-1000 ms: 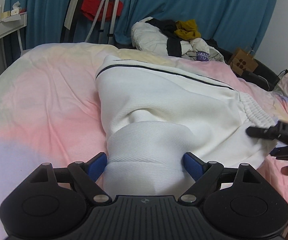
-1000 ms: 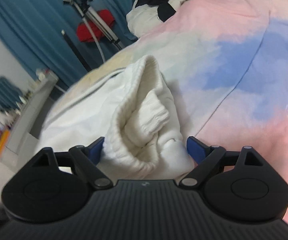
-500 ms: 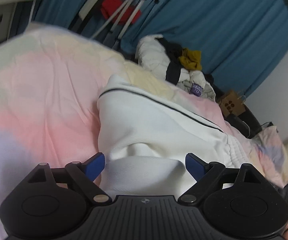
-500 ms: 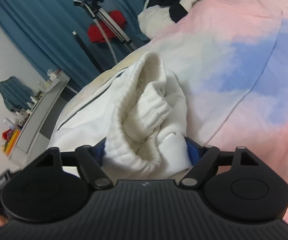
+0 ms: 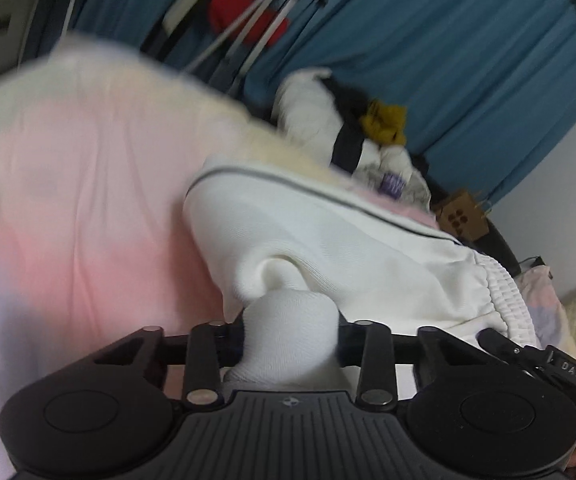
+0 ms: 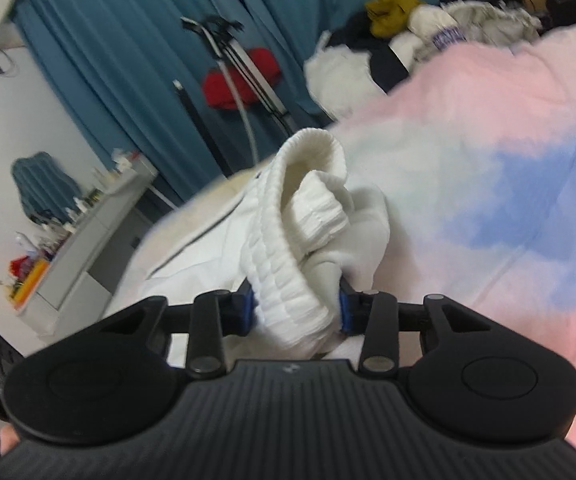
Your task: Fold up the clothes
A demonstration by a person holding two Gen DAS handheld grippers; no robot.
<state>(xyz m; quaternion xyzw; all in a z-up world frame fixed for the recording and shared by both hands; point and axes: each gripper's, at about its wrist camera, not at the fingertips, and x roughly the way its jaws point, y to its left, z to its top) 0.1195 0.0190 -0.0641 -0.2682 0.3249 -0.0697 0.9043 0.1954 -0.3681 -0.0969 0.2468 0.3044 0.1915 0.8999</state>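
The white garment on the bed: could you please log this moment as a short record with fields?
garment: white garment with a thin dark stripe and a ribbed band, lying on the bed
surface: pastel bedspread, pink, blue and cream
left gripper: shut on a bunched ribbed end of the garment
right gripper: shut on the ribbed band
background: clothes pile at the far end of the bed, blue curtain, red item by a tripod
image quality: motion blur in both views
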